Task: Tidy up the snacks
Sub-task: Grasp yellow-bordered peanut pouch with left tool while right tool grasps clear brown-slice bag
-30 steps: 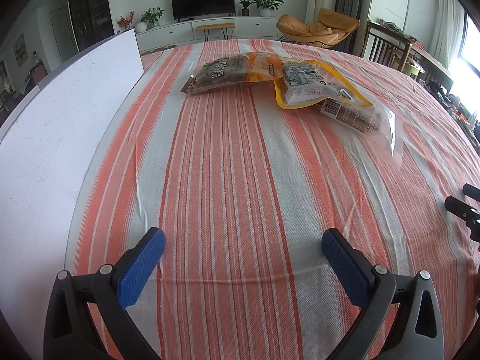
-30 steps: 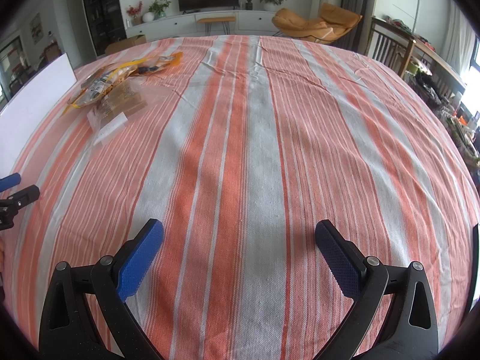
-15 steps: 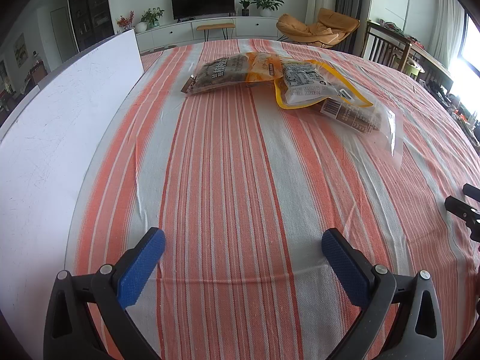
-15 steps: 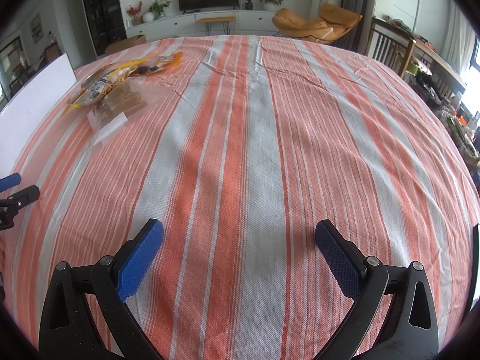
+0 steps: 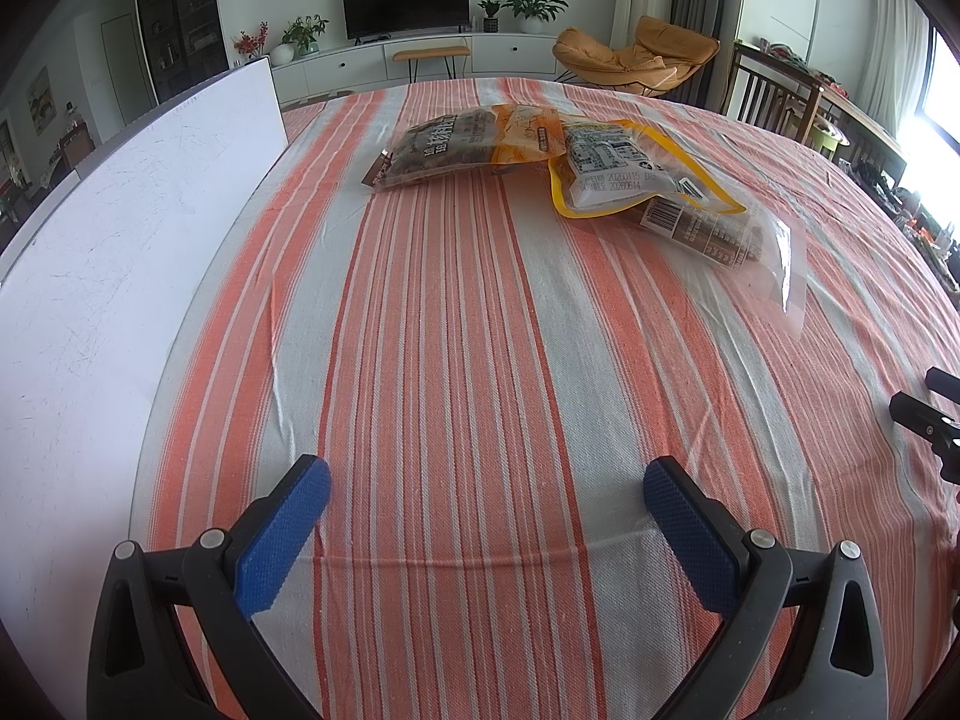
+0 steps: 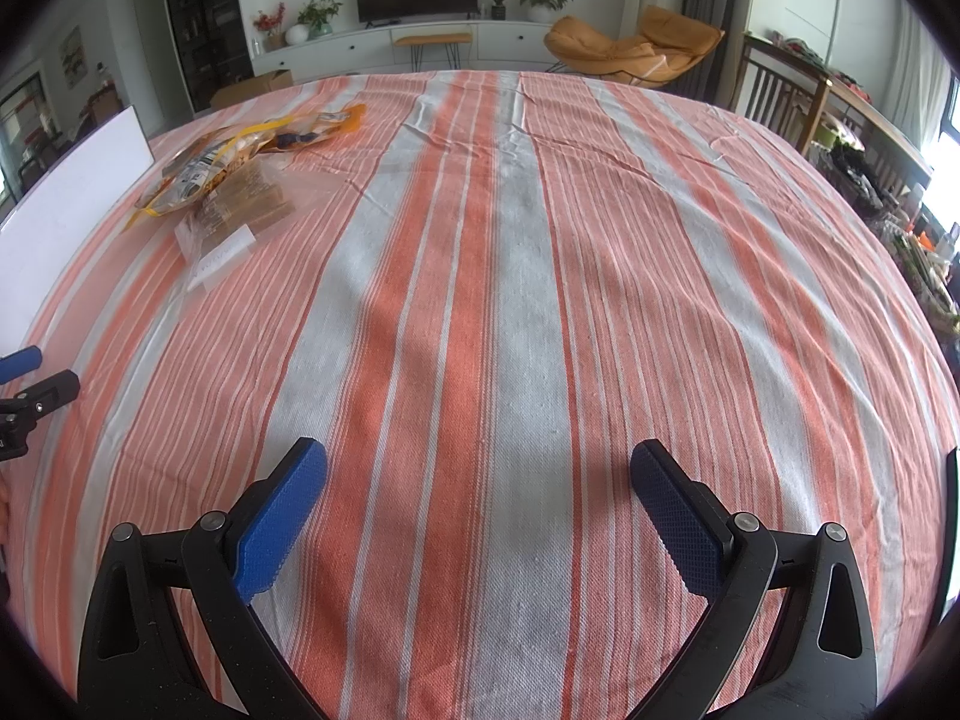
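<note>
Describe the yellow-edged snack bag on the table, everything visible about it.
The yellow-edged snack bag is a flat, glossy plastic pouch with a white printed label and a date stamp. It lies flat, sealed, on the striped tablecloth. Its far corner overlaps an orange-and-brown bag; its near edge covers a clear packet. Neither gripper touches it.

The clear packet (image 5: 714, 234) lies partly under the yellow-edged bag (image 5: 618, 174), so its far end is hidden. That bag in turn covers one end of the orange packet (image 5: 474, 138). Small print on all three is too fine to read (only a date-like stamp shows). In the left wrist view, the right gripper (image 5: 930, 414) is cut off by the picture's edge, as is the white board (image 5: 120, 252).
</note>
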`<state>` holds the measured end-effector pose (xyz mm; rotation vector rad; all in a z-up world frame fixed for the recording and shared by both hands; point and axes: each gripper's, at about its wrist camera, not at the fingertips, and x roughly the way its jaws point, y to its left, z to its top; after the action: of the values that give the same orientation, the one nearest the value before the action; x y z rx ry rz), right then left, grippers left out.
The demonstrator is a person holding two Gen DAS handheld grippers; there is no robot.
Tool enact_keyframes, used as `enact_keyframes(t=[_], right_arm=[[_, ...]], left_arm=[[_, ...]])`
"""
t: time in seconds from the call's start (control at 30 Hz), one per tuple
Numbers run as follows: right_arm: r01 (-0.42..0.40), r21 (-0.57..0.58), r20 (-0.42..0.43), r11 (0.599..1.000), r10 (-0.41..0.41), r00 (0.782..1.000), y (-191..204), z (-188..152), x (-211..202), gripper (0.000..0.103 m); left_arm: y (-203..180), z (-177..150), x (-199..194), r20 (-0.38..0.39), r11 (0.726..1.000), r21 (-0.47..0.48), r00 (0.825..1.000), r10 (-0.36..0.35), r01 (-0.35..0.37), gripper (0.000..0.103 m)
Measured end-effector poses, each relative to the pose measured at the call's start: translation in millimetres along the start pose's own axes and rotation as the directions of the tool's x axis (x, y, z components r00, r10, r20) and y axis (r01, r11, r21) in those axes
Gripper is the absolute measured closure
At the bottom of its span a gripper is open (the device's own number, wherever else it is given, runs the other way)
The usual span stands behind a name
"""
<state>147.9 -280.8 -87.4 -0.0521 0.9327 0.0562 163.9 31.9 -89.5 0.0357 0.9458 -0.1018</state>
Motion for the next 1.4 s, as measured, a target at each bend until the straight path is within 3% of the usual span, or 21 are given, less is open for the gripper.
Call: enact_keyframes(t=[0.2,0.27,0.33,0.4,0.47,0.57,0.63,0.67,0.7,0.8,0.9,1.03,1.13,1.2,1.23,1.3,1.4], right_arm=[[-0.001,-0.003,-0.002,1.000,0.001,1.000,2,1,1,0.000],[-0.084,-0.051,-0.008,0.995,0.084,0.996,9,12,1,0.002],[-0.137,-0.131,0.041,0.982,0.143,0.989,26,32,-6,0.002],[-0.193,-0.258,0.066,0.947,0.217,0.974,55,62,-7,0.001],[-0.236,-0.383,0.018,0.893,0.263,0.965,88,90,9,0.001],[-0.248,-0.503,-0.119,0.828,0.218,0.969,131,120,60,0.002],[-0.261,-0.524,-0.175,0.811,0.197,0.965,145,127,85,0.002],[-0.293,-0.508,-0.187,0.810,0.228,0.955,147,130,92,0.007],[-0.307,-0.482,-0.185,0.821,0.247,0.951,147,133,93,0.022],[-0.371,-0.358,-0.204,0.857,0.316,0.926,129,134,86,0.046],[-0.359,-0.333,-0.209,0.872,0.303,0.930,104,111,64,0.049],[-0.239,-0.312,-0.146,0.919,0.202,0.968,59,66,25,0.051],[-0.159,-0.256,-0.073,0.954,0.145,0.987,29,42,9,0.048],[-0.140,-0.219,-0.023,0.966,0.138,0.990,18,32,7,0.031],[-0.129,-0.199,-0.009,0.972,0.130,0.991,14,27,8,0.024],[-0.126,-0.164,0.006,0.978,0.129,0.992,10,20,14,0.010],[-0.117,-0.144,0.005,0.983,0.119,0.993,8,23,15,0.007]], left_arm=[[3,3,0,-0.036,0.998,0.051,0.999,-0.034,0.036,0.000],[6,-2,-3,-0.004,0.997,0.054,0.999,-0.046,0.046,0.000],[6,-3,-3,-0.001,0.998,0.055,0.999,-0.040,0.040,0.000],[6,-2,-3,-0.001,0.998,0.051,0.999,-0.039,0.039,0.000],[6,-2,-2,-0.001,0.998,0.050,0.999,-0.039,0.039,0.000],[6,-2,-2,-0.001,0.998,0.049,0.999,-0.040,0.040,0.000],[6,-1,-3,-0.001,0.998,0.049,0.999,-0.041,0.041,0.000],[6,-2,-3,-0.001,0.998,0.049,0.999,-0.041,0.041,0.000],[6,-2,-3,-0.001,0.998,0.049,0.999,-0.041,0.041,0.000],[7,-2,-3,-0.001,0.998,0.049,0.999,-0.042,0.042,0.000],[7,-1,-3,-0.001,0.998,0.049,0.999,-0.042,0.042,0.000],[7,-1,-3,-0.001,0.998,0.050,0.999,-0.041,0.041,0.000],[7,-1,-3,-0.001,0.999,0.039,0.999,-0.036,0.036,0.000],[3,7,0,-0.039,0.999,0.024,0.998,-0.044,0.045,0.000],[1,14,1,-0.059,0.996,0.015,0.995,-0.082,0.083,0.000],[-9,34,0,-0.062,0.987,-0.004,0.985,-0.160,0.160,0.000],[-42,82,2,-0.052,0.980,0.058,0.981,-0.185,0.188,0.000]])
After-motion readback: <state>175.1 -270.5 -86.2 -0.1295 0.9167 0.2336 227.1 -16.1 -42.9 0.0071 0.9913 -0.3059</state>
